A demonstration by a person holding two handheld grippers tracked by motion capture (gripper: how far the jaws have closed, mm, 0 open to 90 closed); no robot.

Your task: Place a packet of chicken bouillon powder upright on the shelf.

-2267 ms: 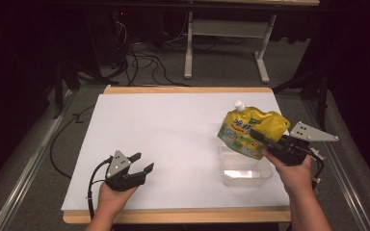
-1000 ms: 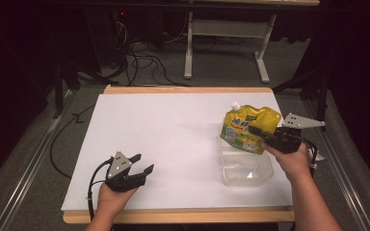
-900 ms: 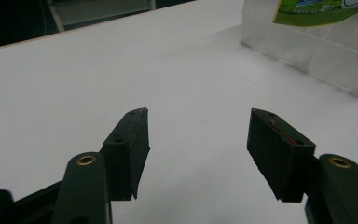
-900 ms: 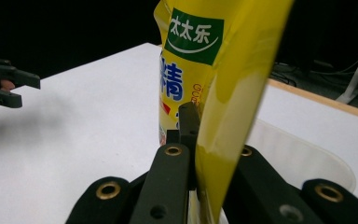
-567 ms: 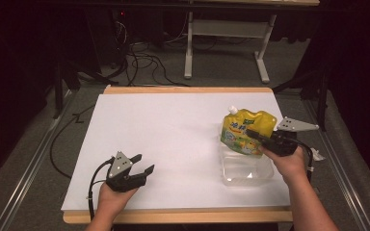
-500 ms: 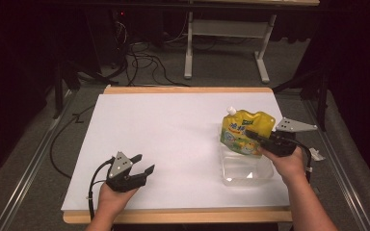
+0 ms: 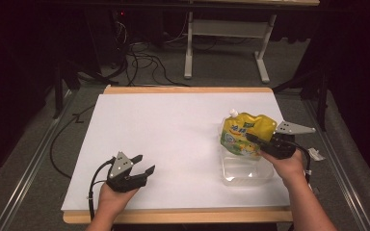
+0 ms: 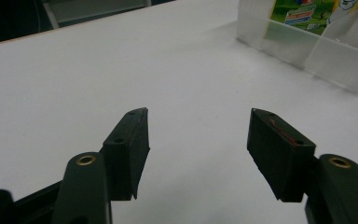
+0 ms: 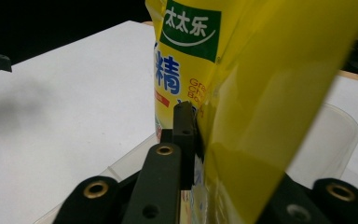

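White table top (image 7: 173, 125), dark room — right hand-held gripper (image 7: 256, 142) pinching yellow pouch (image 7: 243, 132); left hand-held gripper (image 7: 142, 163) spread wide, empty.

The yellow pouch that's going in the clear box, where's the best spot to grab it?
Grab the yellow pouch by its flat side edge, coming from the right, as the right gripper does. That thin film fits between jaws, and the white spout stays up over the clear box.

Counter (image 7: 183, 125) is covered by a white sheet, wooden edge seen at near and far sides. A clear plastic container (image 7: 246, 169) is set on it, directly below the right fingers (image 7: 251, 138), well apart from the left fingers (image 7: 144, 163).
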